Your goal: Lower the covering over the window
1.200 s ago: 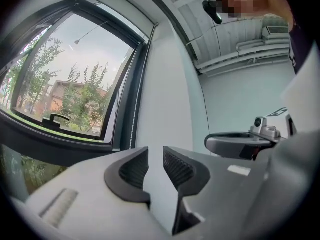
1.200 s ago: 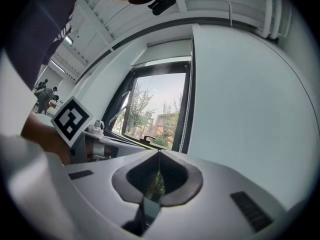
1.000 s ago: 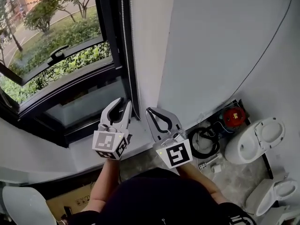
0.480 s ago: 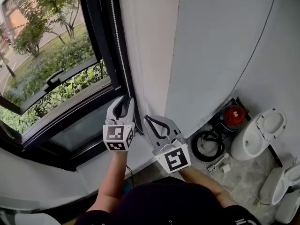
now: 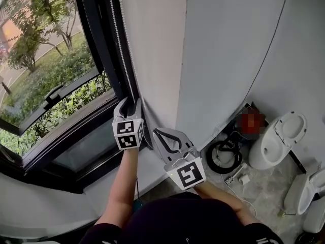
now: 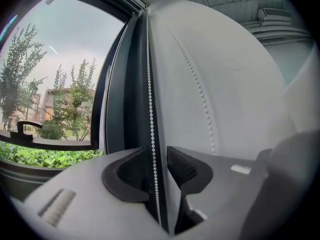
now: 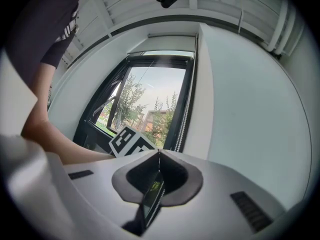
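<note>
Bead chain (image 6: 151, 134), one, between just-opening jaws of left gripper (image 5: 130, 103) (right gripper (image 7: 159, 153) closed)

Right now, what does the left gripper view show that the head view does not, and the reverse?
Only the left gripper view: the bead chain runs between the jaws of the left gripper, which have just been opening and do not press it. Only the head view: the right gripper, a toilet and a coiled black hose on the floor. Both: the chain, the black window frame and the greenery outside.
</note>
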